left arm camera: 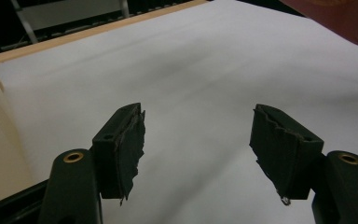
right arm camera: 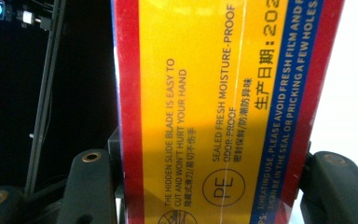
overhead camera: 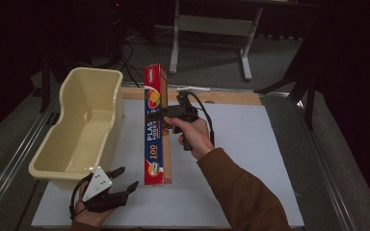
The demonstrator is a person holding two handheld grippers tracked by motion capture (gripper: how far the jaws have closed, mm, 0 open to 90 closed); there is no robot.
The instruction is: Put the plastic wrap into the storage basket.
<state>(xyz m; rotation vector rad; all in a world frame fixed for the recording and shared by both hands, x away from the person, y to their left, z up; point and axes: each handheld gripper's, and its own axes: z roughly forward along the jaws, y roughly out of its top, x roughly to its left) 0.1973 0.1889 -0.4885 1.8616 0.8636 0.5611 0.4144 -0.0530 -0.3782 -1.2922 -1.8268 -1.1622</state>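
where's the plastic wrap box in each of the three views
High view: plastic wrap box mid-frame, clamped in the right gripper, right of the cream tub.
Left gripper view: its red corner top right.
Right gripper view: centre, between the jaws.
Shared landmark: white mat.

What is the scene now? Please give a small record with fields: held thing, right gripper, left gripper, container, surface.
held thing: long red and yellow plastic wrap box, lifted off the table
right gripper: right gripper shut on the box near its middle, fingers pressing its two sides
left gripper: left gripper open, nothing between its fingers, low over the sheet
container: cream plastic tub, empty, left of the box
surface: white sheet on the table
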